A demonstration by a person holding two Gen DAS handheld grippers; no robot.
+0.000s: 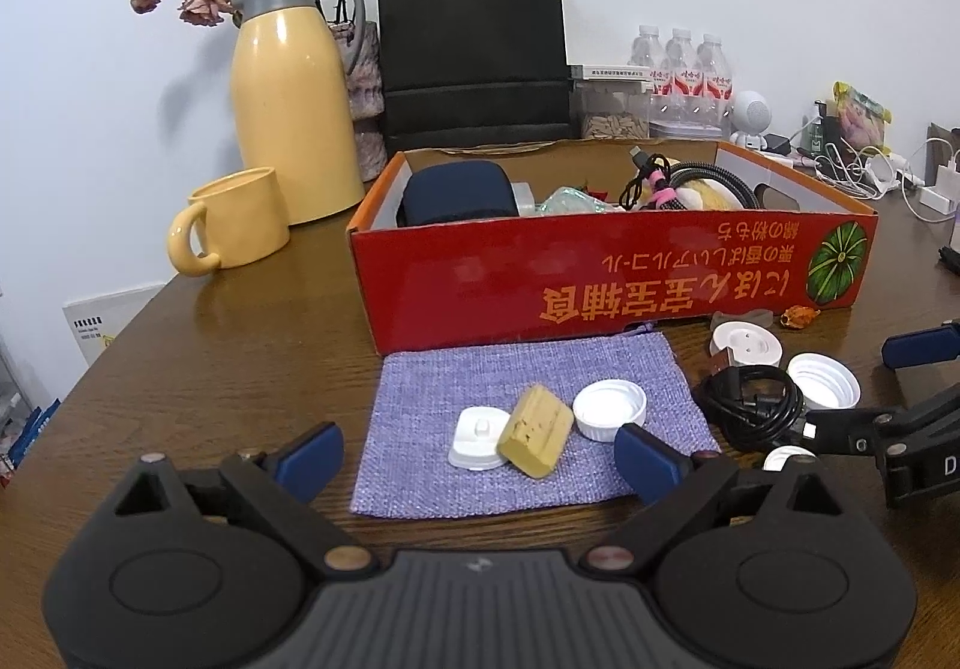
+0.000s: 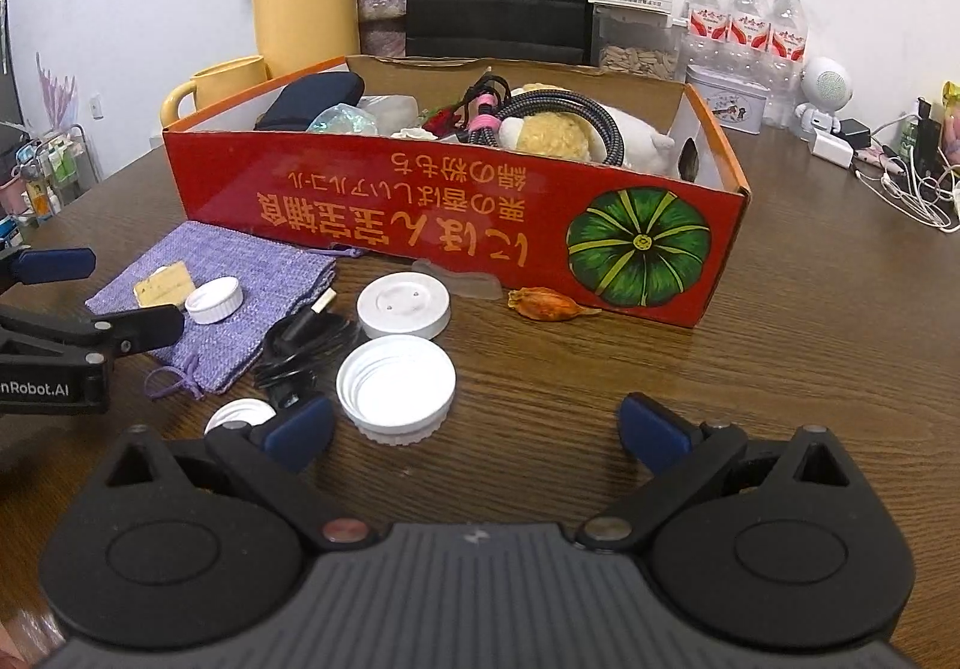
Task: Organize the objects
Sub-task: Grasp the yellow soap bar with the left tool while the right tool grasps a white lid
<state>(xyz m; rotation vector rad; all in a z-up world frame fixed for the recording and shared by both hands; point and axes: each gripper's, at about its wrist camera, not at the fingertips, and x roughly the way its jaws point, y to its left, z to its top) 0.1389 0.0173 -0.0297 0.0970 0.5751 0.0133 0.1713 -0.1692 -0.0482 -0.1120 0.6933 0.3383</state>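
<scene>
While the red cardboard box with a green pumpkin picture [image 2: 456, 213] stands in the middle of the dark wooden counter [image 2: 780, 369], already holding a dark blue pouch [image 1: 459, 192], coiled braided cables [image 2: 576, 120] and a pale plush toy [image 2: 606, 135], several small things lie loose in front of it. A lilac woven drawstring pouch [image 1: 528, 369] lies flat just before the box, and on it rest a small white plastic hook base [image 1: 477, 438], a yellow-tan rectangular block [image 1: 537, 429] leaning over that base, and a small white ribbed screw cap [image 1: 609, 408]. Beside the pouch lie a coiled black cable [image 2: 300, 345], a white round disc [image 2: 403, 304], a large white screw cap [image 2: 396, 387] turned open side up, and a dried orange husk [image 2: 549, 303]. The left tongs [image 1: 480, 456] stand wide apart around the near end of the pouch, pressing on nothing. The right tongs [image 2: 477, 432] are likewise spread wide over bare counter, empty, the large cap just beside the left finger. Behind the box stand a yellow mug [image 1: 231, 222], a yellow thermos jug [image 1: 288, 99] and a black paper bag [image 1: 474, 51].
</scene>
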